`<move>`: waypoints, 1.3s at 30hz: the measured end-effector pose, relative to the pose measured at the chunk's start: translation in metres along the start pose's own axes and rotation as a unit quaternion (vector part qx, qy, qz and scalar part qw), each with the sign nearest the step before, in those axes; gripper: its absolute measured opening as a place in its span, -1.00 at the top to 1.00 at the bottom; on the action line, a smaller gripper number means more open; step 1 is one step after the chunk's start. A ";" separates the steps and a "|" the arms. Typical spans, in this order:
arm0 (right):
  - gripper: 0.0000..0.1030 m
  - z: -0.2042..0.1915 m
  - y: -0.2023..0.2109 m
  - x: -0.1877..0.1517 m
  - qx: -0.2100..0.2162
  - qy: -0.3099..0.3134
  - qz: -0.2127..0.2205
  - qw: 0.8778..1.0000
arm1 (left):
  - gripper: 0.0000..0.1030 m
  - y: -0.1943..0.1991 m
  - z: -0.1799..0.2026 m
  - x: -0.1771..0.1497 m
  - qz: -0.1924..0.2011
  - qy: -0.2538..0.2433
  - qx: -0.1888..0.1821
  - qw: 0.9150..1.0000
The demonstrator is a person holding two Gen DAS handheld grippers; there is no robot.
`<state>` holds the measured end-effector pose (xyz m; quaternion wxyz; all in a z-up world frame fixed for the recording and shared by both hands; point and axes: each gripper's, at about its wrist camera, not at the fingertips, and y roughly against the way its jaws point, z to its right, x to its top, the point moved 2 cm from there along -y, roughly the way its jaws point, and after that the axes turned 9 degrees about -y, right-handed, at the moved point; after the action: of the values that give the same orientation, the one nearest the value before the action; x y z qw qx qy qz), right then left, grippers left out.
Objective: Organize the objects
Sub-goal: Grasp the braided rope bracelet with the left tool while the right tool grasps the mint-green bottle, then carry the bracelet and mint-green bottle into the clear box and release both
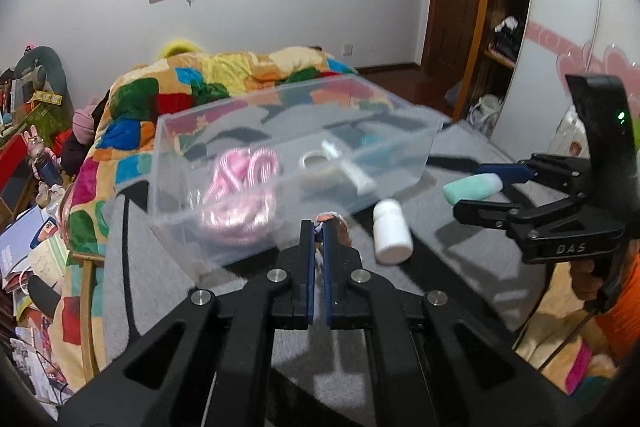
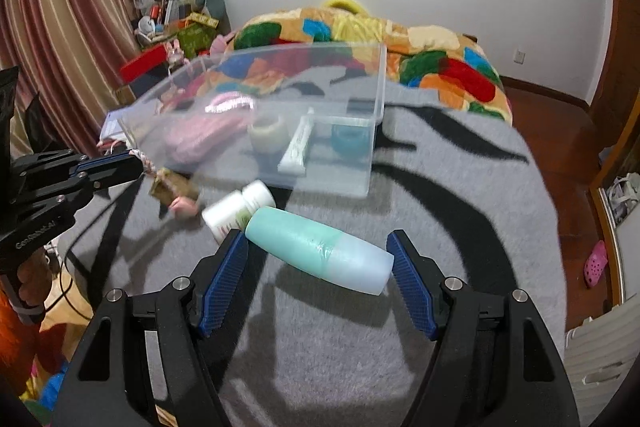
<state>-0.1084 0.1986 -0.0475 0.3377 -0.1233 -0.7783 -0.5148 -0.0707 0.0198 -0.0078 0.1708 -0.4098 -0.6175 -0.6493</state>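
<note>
A clear plastic bin [image 1: 428, 143] [image 2: 378, 87] stands on a grey blanket and holds a pink coiled cable [image 1: 240, 183], a tape roll [image 1: 318, 167], a white tube [image 2: 296, 147] and a blue roll [image 2: 352, 143]. My left gripper [image 1: 319, 227] [image 2: 138, 159] is shut on the cord of a small brown and pink charm [image 2: 176, 193] that hangs above the blanket near the bin's front wall. My right gripper [image 2: 318, 247] [image 1: 468, 193] is open around a mint-green bottle [image 2: 320, 253] [image 1: 472, 187] lying on its side. A white pill bottle [image 1: 391, 237] [image 2: 236, 209] lies beside it.
The grey blanket with black stripes [image 2: 440, 211] covers the surface. A colourful patchwork quilt [image 1: 200, 87] lies behind the bin. Clutter and books [image 1: 32, 227] sit at the left. A wooden wardrobe [image 1: 480, 7] and floor are at the right.
</note>
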 end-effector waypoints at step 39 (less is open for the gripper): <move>-0.34 -0.021 0.000 0.050 0.023 0.001 0.043 0.999 | 0.96 0.028 -0.028 0.027 0.038 0.050 0.002 0.998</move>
<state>-0.1372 0.1721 -0.0099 0.3629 -0.1484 -0.7838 -0.4816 -0.0758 -0.0043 0.0338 0.2268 -0.3992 -0.5933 -0.6612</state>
